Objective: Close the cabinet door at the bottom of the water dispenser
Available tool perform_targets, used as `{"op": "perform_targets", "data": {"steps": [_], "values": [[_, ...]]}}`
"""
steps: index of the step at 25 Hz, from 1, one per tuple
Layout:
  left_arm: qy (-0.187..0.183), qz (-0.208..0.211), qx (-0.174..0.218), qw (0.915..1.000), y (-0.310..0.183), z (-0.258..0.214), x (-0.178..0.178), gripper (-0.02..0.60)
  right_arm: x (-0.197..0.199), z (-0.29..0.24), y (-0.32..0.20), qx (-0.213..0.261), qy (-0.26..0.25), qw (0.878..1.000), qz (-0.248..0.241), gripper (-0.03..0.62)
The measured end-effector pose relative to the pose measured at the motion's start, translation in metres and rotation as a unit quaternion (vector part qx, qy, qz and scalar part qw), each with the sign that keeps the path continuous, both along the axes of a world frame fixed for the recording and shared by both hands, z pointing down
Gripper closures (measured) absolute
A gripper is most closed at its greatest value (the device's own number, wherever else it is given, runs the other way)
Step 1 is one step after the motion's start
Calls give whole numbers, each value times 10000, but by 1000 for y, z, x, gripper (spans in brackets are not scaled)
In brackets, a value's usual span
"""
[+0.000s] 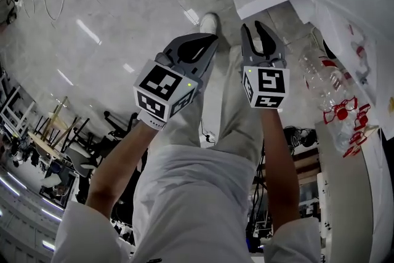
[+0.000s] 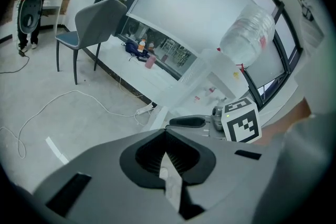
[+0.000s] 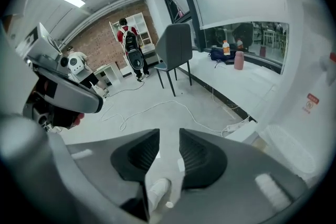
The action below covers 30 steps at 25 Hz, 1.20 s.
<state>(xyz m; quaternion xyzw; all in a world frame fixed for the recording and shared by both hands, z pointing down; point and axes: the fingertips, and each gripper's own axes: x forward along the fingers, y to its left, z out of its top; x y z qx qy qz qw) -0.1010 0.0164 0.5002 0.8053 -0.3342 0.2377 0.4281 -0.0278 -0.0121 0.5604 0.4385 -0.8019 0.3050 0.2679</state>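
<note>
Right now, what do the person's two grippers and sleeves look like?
The left gripper and right gripper both have matte grey, pointed jaws, ribbed and darker inside. Each carries a white cube with black square markers and a small light. The short sleeves are white.

right gripper (image 3: 169,134) jaws apart, grey chair (image 3: 176,44), white cable (image 3: 164,102) on floor (image 3: 157,86)
</note>
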Motion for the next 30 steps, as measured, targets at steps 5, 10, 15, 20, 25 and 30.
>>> {"op": "perform_targets", "data": {"steps": [5,10,15,20,25,30], "values": [[-62,-74,-167,9998,3,22,-3,575,-12,33,6,-187,138,9993,-292,477],[-116,-59,-294,9995,6,45,2,575,-16,64,9,-387,194,9983,-389,476],[-155,-1,-427,9990,12,65,6,575,-15,96,13,-637,223,9971,-352,476],[-209,27,-518,9984,14,83,3,575,-15,125,13,-817,258,9959,-306,476],[-197,35,-640,9978,17,96,4,575,-14,151,16,-1061,294,9935,-275,464],[-217,86,-673,9975,18,102,2,575,-16,168,20,-1352,242,9905,-117,443]]}}
